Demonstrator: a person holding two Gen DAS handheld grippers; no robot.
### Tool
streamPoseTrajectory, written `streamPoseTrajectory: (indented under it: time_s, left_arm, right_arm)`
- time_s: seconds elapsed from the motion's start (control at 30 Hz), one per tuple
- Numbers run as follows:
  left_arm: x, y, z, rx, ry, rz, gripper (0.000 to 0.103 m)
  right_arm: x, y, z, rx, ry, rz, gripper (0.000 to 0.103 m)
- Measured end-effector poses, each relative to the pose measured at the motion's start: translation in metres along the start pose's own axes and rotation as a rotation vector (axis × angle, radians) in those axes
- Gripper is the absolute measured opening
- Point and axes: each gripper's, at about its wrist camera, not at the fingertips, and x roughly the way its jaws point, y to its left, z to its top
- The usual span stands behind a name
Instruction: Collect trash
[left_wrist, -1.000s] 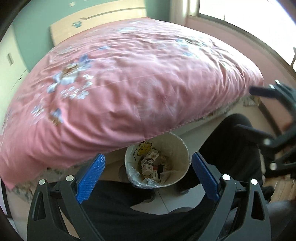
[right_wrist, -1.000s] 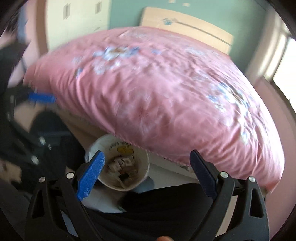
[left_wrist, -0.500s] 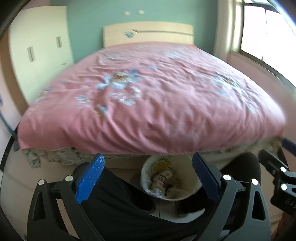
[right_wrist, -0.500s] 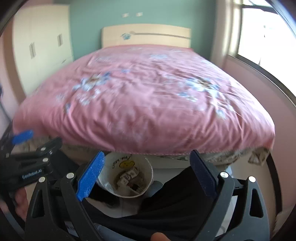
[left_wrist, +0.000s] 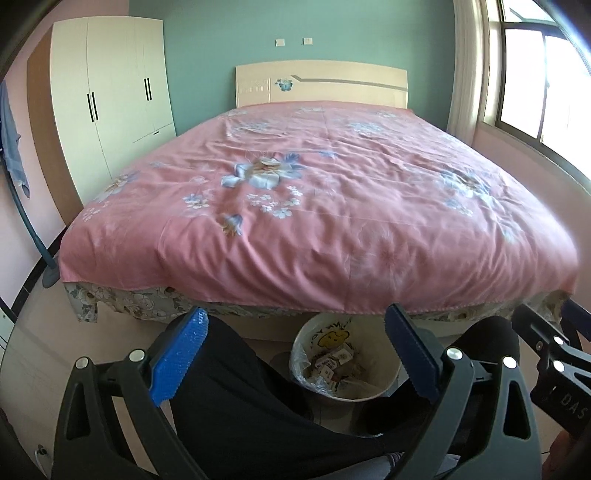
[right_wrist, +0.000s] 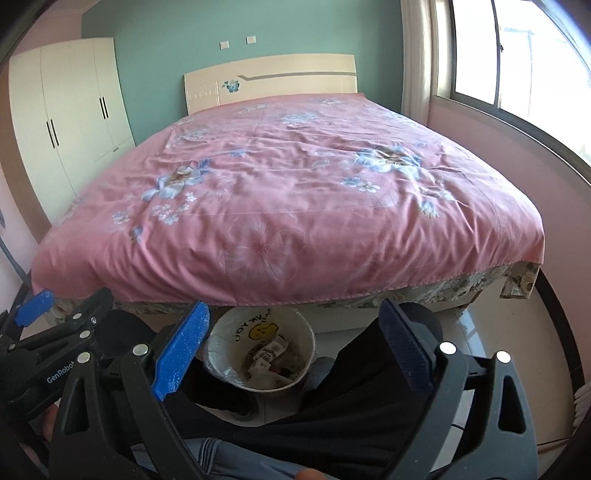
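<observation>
You were in a home bedroom: a bed (left_wrist: 317, 206) with a pink flowered cover and pale headboard (left_wrist: 321, 83) filled it, a white wardrobe (left_wrist: 107, 107) stood by the green wall, and a window (right_wrist: 517, 66) gave daylight.

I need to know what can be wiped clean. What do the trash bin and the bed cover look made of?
Trash bin: probably smooth cream plastic or coated paper, printed smiley, with a thin clear crinkled plastic liner. Bed cover: soft woven fabric, matte pink floral print, fine wrinkles.
</observation>
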Motion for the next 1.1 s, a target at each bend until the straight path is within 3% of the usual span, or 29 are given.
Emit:
streamPoseTrajectory:
  time_s: [0.2,1.1]
  left_arm:
    - [-0.004,0.004,0.006,-0.013,-0.005,0.012,0.098]
    - [-0.004,0.002,0.009,-0.005,-0.004,0.056,0.098]
  right_arm:
    - [-0.007,0.002,0.002,-0.011,-0.025,-0.009,0.091]
    - [0.005,-0.002,0.000,0.011,0.019,0.016,0.091]
